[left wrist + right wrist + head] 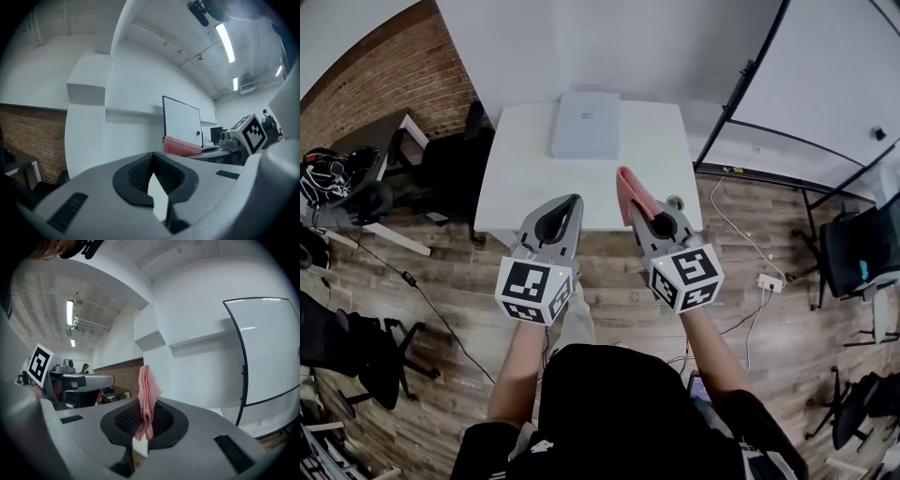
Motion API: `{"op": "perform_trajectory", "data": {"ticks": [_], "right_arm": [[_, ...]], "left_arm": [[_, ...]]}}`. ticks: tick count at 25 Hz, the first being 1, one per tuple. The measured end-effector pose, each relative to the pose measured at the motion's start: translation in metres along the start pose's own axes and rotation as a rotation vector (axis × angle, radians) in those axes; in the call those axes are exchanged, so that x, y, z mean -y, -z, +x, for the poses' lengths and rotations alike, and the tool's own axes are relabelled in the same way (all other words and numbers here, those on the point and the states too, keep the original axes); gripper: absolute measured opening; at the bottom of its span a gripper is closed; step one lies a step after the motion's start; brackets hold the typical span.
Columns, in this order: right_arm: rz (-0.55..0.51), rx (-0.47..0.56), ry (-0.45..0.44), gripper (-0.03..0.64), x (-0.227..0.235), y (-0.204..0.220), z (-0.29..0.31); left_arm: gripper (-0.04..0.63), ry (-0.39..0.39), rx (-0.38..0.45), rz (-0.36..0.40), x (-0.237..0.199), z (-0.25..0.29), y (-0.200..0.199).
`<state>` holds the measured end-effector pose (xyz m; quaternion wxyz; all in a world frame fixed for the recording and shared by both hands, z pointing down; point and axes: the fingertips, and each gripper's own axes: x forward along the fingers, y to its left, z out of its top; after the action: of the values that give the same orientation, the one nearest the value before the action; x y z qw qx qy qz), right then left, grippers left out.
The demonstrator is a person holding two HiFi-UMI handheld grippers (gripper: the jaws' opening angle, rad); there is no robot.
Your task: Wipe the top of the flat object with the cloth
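Between right tongs (144, 426), pink cloth (148, 389)

A white table (647, 131) stands on a wood floor (787, 356). Left of the table sits a black chair (450, 169), a brick wall (384, 84) beyond it. Right of the table a power strip (769, 281) lies on the floor, a second chair (853, 248) farther out.

1. The small mark on top of the flat object (585, 124) is too small to read.
2. The lower end of the cloth (626, 186) is hidden between the jaws of the right gripper (639, 208); its full length cannot be told.
3. The near edge of the table (516, 187) is partly hidden behind the right gripper and the left gripper (574, 202).
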<state>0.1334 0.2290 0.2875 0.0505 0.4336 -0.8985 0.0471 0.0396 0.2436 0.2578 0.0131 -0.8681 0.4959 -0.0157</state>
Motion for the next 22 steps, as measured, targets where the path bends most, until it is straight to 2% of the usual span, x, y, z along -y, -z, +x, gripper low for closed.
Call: {"op": "perform_trajectory", "data": {"ticks": [5, 16, 22], "right_arm": [[0.001, -0.015, 0.012, 0.044, 0.023, -0.006, 0.066], [0.006, -0.024, 0.038, 0.043, 0.05, -0.039, 0.217], [0.004, -0.025, 0.062, 0.043, 0.055, -0.049, 0.269]], "left_arm": [[0.009, 0.018, -0.003, -0.013, -0.051, 0.047, 0.006], [0.009, 0.017, -0.002, -0.048, -0.201, 0.123, 0.0], [0.009, 0.03, 0.004, -0.056, -0.253, 0.145, -0.001]]}}
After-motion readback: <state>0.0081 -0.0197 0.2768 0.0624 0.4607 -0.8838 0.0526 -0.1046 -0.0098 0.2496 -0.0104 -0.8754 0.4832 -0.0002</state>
